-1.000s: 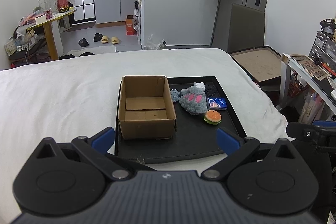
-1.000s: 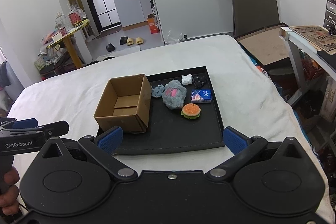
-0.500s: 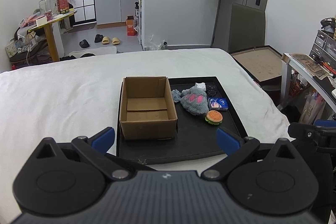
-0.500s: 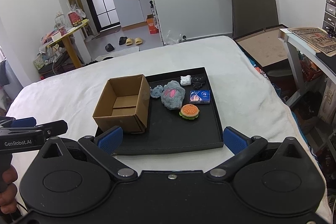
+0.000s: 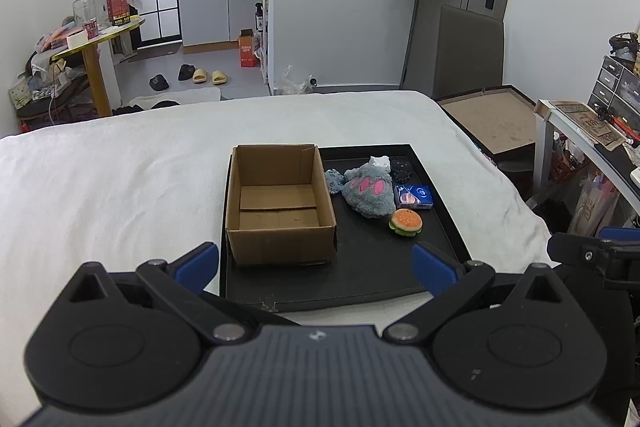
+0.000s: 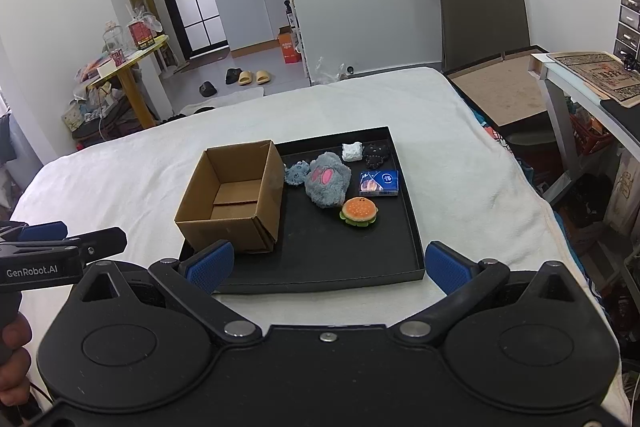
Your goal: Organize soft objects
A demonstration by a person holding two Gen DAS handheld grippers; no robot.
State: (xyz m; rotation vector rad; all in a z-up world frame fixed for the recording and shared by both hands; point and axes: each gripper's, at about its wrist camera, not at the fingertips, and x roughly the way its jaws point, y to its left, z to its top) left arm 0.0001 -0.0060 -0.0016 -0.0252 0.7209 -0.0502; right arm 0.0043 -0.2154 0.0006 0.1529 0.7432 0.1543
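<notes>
While nothing has been picked up yet, the likeliest trouble lies in how tightly the soft things are bunched at the far right of the black tray (image 6: 320, 275): the grey paw plush (image 6: 326, 185) touches the small blue-grey plush (image 6: 296, 174) on one side and sits just beside the blue packet (image 6: 379, 183) on the other, so a wide grab could drag a neighbour along or pinch the packet, which looks flat and not obviously soft, by mistake. The burger toy (image 6: 359, 211) lies a little apart, nearer the front, and seems the safest first pick. The small white piece (image 6: 352, 151) and the black piece (image 6: 376, 153) sit at the far rim, where a reach across the others might knock them. The cardboard box (image 6: 236, 195), open and empty as far as can be seen, stands on the left half of the tray; it is light, and a bump on its wall could slide it, while the tray itself rests on a soft white bed (image 6: 120, 179) and may tip under a push. The left hand-held gripper (image 5: 316, 265) hovers low before the tray's near edge, level, its blue fingers spread wide with nothing between them. The right hand-held gripper (image 6: 326, 265) hangs higher, tilted down toward the tray, likewise spread wide and empty; a person's hand (image 6: 14, 351) grips the other tool's handle at the left edge of that view.
</notes>
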